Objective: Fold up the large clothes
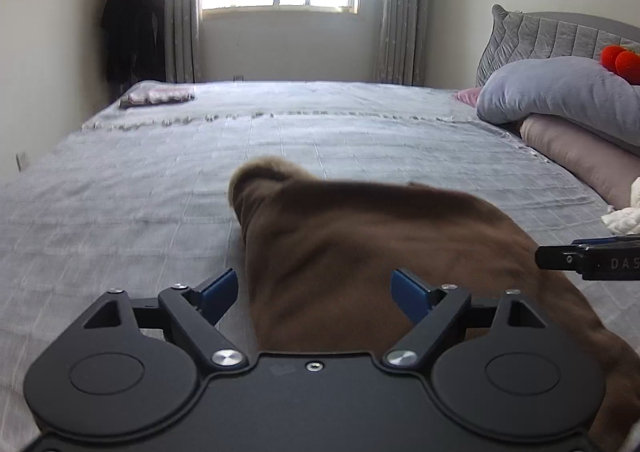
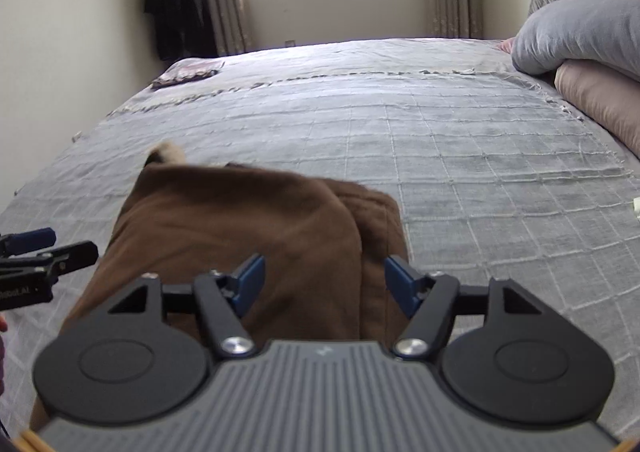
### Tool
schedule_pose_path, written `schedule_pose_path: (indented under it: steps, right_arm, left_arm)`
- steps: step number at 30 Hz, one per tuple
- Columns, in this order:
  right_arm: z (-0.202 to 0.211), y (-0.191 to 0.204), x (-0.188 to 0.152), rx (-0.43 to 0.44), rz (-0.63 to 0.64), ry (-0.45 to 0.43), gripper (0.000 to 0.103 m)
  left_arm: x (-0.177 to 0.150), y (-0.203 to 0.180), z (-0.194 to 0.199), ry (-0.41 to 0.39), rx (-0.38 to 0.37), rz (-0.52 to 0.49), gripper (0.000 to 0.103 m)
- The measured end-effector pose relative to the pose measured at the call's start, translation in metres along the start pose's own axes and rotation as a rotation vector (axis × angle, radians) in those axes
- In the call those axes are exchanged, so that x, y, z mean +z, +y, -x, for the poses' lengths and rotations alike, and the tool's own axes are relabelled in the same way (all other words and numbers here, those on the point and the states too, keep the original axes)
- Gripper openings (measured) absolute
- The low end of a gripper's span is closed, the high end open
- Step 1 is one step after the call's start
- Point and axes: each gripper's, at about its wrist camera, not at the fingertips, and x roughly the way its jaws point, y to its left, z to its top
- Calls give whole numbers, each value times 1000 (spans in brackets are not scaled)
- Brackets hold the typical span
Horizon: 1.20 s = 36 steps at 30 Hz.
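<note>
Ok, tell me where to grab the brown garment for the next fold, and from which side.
Probably take the brown garment at its near edge, coming from the near side, with the left gripper and right gripper, both open above that edge. The far end lies bunched and out of easy reach.

Open bedspread beyond brown garment

Little here can be read. On the black body of my right gripper, seen at the right edge of my left camera, white capitals spell "DAS" before the frame cuts them off. On the black body of my left gripper, seen from my right camera, faint white lettering ends in "LAI"; its start is too blurred to read.
</note>
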Motion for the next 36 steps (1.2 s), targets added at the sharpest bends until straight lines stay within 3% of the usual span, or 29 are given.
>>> schedule_pose_path:
  steps: [5, 9, 13, 15, 17, 21, 23, 36]
  right_arm:
    - [29, -1, -32, 46, 5, 11, 69]
    - [25, -7, -62, 2, 45, 57, 70]
    - [25, -7, -73, -13, 69, 70, 70]
    - [37, -3, -68, -29, 91, 56, 77]
    - [50, 3, -66, -58, 118, 40, 86]
    - [79, 6, -68, -62, 104, 2, 94]
    - [91, 5, -70, -68, 80, -7, 97]
    - [139, 15, -93, -125, 72, 36, 103]
  left_arm:
    - [-26, -11, 26, 72, -19, 63, 84]
    - [-53, -17, 26, 119, 0, 91, 84]
    - [-54, -17, 37, 152, 14, 181, 84]
    - [-50, -24, 48, 154, 45, 154, 85]
    - [-48, -30, 57, 161, 74, 131, 94]
    - [-51, -40, 74, 153, 88, 111, 95]
    - [-52, -44, 80, 158, 96, 103, 103]
    - [-71, -63, 122, 199, 141, 71, 103]
